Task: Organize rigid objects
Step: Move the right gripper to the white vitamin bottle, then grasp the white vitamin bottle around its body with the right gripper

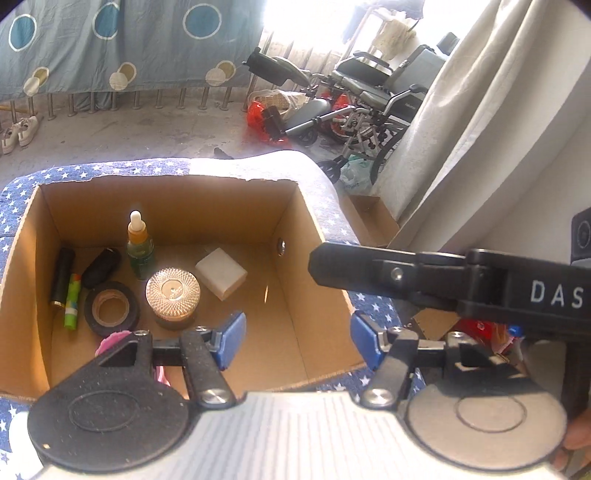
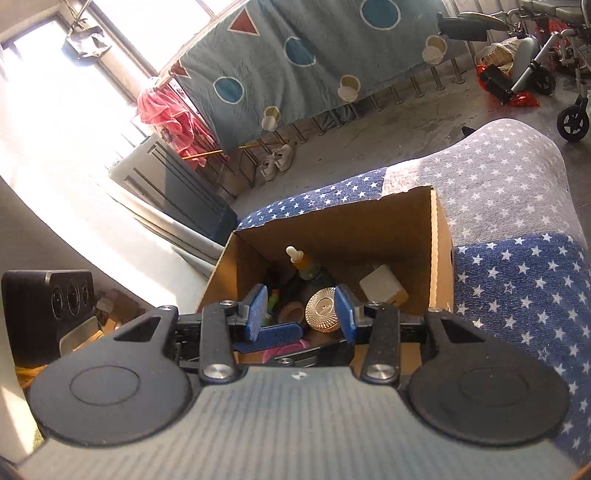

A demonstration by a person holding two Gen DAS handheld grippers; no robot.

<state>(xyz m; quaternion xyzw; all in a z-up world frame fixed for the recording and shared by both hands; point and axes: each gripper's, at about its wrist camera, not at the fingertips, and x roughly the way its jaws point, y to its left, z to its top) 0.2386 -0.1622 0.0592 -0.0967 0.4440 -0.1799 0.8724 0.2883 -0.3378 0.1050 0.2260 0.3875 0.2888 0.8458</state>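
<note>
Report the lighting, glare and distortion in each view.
Left wrist view: window blown out white, sun patch on the cardboard box, fisheye bending the edges. Right wrist view: window side washed out by glare, box interior shaded, frame tilted and curved.

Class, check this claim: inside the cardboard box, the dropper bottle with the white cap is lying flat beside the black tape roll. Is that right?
Not quite. The dropper bottle stands upright in the cardboard box, behind the black tape roll. The left wrist view shows it.
</note>
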